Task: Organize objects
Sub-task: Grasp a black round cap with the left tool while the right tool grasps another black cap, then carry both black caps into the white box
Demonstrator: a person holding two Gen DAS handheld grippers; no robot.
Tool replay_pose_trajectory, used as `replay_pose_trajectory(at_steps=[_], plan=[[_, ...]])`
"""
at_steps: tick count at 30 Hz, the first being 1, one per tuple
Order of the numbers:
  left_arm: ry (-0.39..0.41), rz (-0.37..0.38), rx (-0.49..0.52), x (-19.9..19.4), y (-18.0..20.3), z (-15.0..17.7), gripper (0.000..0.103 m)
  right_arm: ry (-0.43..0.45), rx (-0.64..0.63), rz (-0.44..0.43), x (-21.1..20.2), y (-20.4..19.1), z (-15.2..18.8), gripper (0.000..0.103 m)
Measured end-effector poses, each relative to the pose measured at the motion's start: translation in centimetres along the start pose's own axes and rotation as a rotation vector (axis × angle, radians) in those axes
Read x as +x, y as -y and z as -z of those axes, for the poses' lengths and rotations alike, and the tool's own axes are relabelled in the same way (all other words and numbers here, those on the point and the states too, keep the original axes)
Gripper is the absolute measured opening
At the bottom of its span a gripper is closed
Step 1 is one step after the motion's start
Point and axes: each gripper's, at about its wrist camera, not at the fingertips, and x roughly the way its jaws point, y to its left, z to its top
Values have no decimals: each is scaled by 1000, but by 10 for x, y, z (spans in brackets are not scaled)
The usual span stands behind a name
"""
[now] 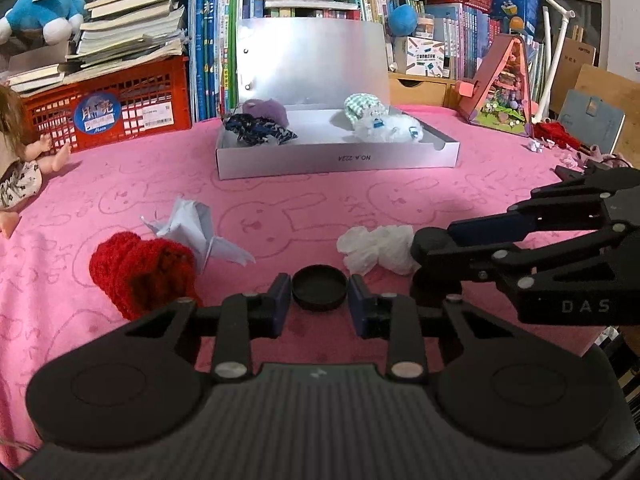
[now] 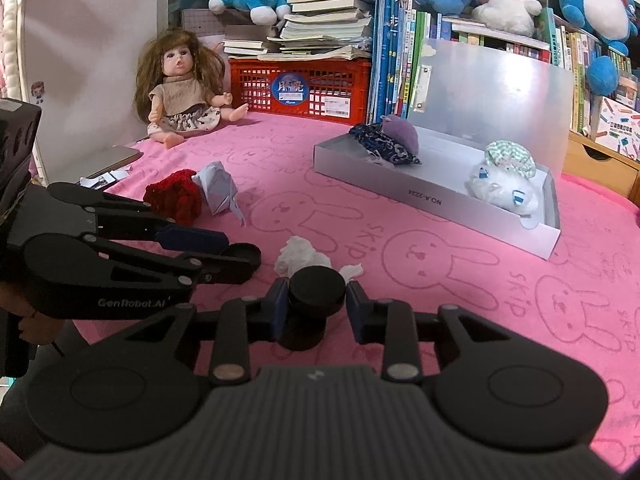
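My left gripper (image 1: 319, 300) is shut on a shallow black round lid (image 1: 319, 286), its pads pressing the rim from both sides just above the pink rabbit-print cloth (image 1: 280, 208). My right gripper (image 2: 317, 301) is shut on a black round jar (image 2: 316, 286), which stands upright on the cloth. The two grippers sit close together, the right one reaching in from the right edge of the left wrist view. A crumpled white tissue (image 1: 376, 246) lies just beyond them. A red knitted piece (image 1: 140, 272) and a folded white paper figure (image 1: 200, 228) lie to the left.
An open grey box (image 1: 336, 160) with a raised lid holds a dark patterned cloth, a purple item and white fluffy things. Behind it stand a red crate (image 1: 108, 114) stacked with books, upright books and plush toys. A doll (image 2: 180, 88) sits at the far left.
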Motion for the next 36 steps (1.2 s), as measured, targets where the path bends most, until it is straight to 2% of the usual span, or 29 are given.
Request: replay_pose_trajectory(at_steps=[10, 17, 30, 36], plan=[[-13, 3, -31, 6, -3, -24, 36, 9, 69, 102, 7, 18, -15, 37], [29, -1, -13, 19, -1, -57, 36, 10, 160, 193, 17, 47, -40, 36], [60, -20, -103, 59, -18, -142, 36, 17, 309, 262, 32, 113, -85, 36], [42, -40, -140, 89, -23, -160, 36, 12, 341, 242, 46, 130, -93, 36]])
